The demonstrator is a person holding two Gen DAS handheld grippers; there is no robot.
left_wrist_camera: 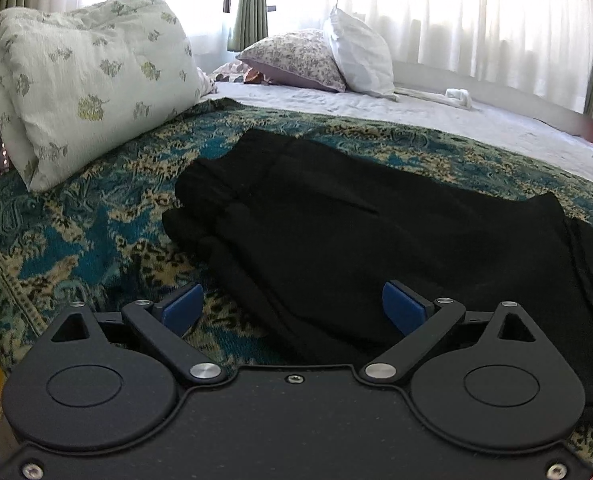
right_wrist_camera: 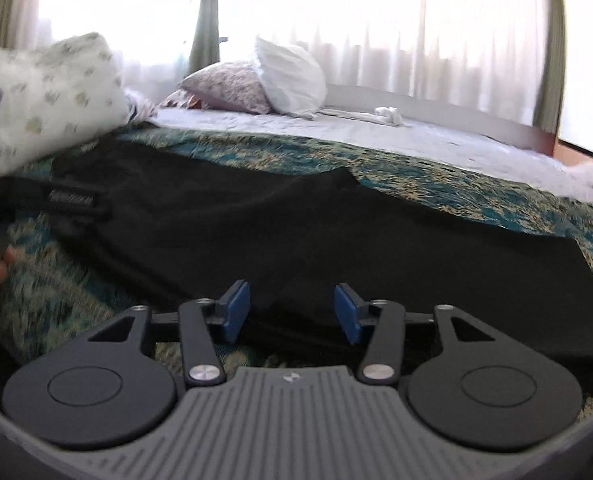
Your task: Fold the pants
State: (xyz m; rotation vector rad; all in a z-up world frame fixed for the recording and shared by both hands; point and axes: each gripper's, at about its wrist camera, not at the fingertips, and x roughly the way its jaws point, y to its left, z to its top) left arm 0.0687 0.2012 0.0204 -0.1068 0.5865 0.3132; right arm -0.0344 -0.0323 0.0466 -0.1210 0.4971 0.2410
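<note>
Black pants [left_wrist_camera: 336, 216] lie spread on a teal and cream patterned bedspread [left_wrist_camera: 76, 240]. In the left wrist view the bunched end of the pants is toward the left. My left gripper [left_wrist_camera: 292, 308] is open and empty, low over the near edge of the pants. In the right wrist view the pants [right_wrist_camera: 296, 232] stretch flat across the bed. My right gripper [right_wrist_camera: 292, 312] is open and empty, with its blue pads over the near edge of the fabric. The left gripper [right_wrist_camera: 76, 202] shows at the far left of the right wrist view, with a hand behind it.
A folded white quilt with a green leaf print [left_wrist_camera: 84, 76] sits at the left of the bed. A floral pillow [left_wrist_camera: 296, 60] and a white pillow [left_wrist_camera: 360, 52] lie at the back on a white sheet [left_wrist_camera: 476, 128]. Bright curtained windows [left_wrist_camera: 476, 8] stand behind.
</note>
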